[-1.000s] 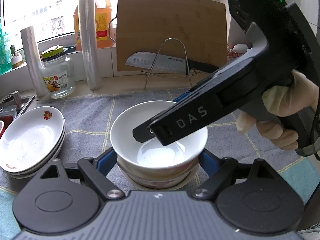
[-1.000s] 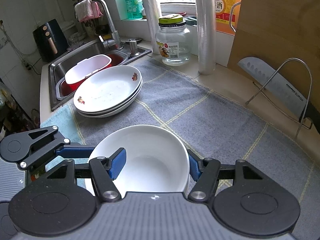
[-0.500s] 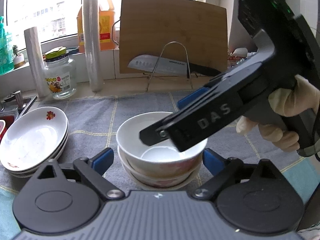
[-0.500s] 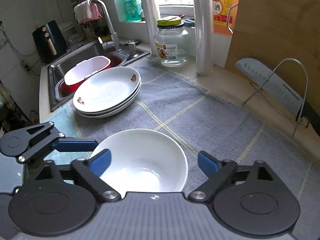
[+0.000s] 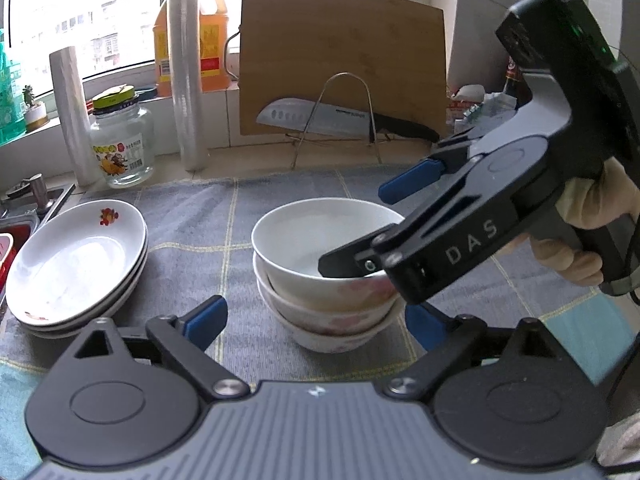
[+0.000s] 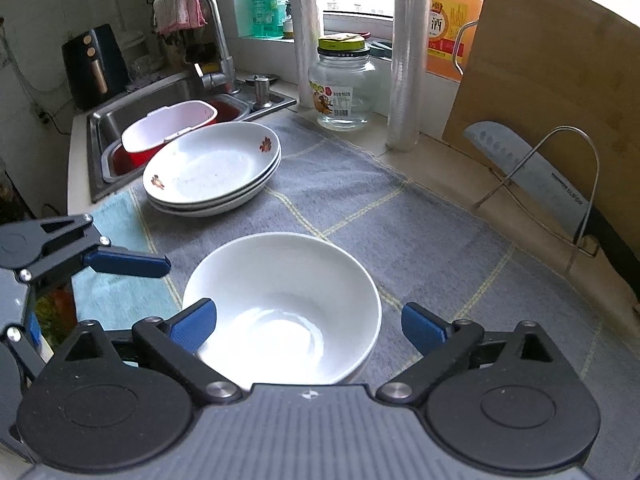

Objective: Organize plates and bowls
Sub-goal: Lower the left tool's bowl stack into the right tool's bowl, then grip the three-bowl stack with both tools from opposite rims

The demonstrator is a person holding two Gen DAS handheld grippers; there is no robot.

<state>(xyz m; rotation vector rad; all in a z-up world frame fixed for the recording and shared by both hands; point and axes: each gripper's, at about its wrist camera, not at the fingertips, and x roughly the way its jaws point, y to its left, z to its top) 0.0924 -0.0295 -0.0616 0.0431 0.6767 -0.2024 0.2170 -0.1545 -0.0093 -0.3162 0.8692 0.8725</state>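
A stack of white bowls (image 5: 320, 280) with red flower prints stands on the grey mat; its top bowl shows in the right wrist view (image 6: 280, 304). A stack of white plates (image 5: 76, 264) sits to the left by the sink, also in the right wrist view (image 6: 212, 168). My left gripper (image 5: 316, 320) is open and empty, just in front of the bowls. My right gripper (image 6: 304, 324) is open and empty, over the near rim of the top bowl; it shows in the left wrist view (image 5: 384, 228) above the stack's right side.
A sink (image 6: 160, 100) with a red and white tub (image 6: 168, 128) lies left. A glass jar (image 5: 120, 140), film rolls (image 5: 188, 76), an oil bottle (image 5: 192, 28), a cutting board (image 5: 344, 56) and a knife on a wire rack (image 5: 332, 116) line the back.
My right gripper opened and let go of the top bowl, which now rests on the stack. Both grippers drew back and up from the bowls.
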